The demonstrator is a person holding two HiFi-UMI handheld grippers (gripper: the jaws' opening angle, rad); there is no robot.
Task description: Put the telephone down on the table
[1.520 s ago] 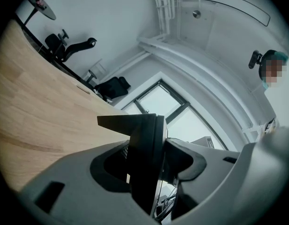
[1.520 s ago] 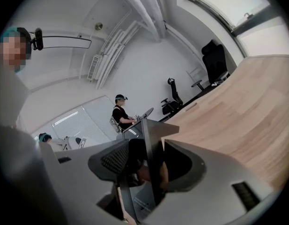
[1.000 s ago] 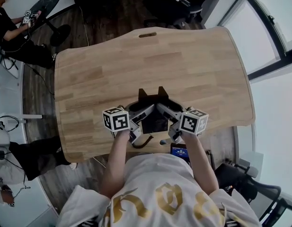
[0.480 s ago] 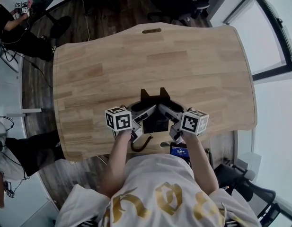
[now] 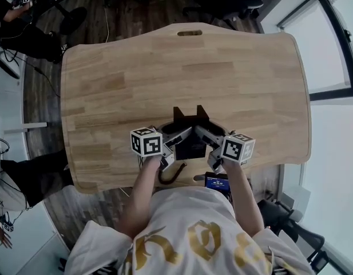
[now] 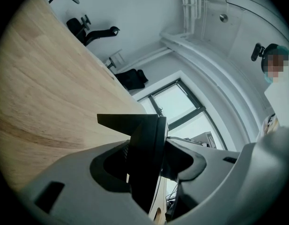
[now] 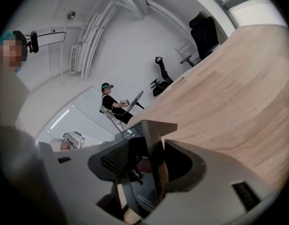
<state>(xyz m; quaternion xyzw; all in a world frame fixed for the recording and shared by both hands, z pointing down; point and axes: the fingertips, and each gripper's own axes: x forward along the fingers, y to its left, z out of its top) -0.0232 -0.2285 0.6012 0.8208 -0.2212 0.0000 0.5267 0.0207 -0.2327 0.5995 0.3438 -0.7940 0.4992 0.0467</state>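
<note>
**Both grippers are clamping the telephone over the bench's near edge, low in the middle of the head view.**

At the upper left a seated person (image 5: 13, 13) is being cut off by the frame edge. The left forearm is reaching up from the lower middle, and the left gripper (image 5: 177, 119) is angling up and to the right with its jaws closed on the left edge of the telephone (image 5: 190, 146). The telephone is lying dark face up between the two grippers. Their bodies are covering most of its outline, so its long axis is hard to fix. In the left gripper view it is showing edge-on along the jaws. Whether it is touching the bench (image 5: 165, 67) is unclear. The right gripper (image 5: 200, 118) is mirroring the left, angling up and to the left and pinching the right edge, with its forearm rising beneath it. A small lit screen (image 5: 217, 181) is peeking out below it.
</note>
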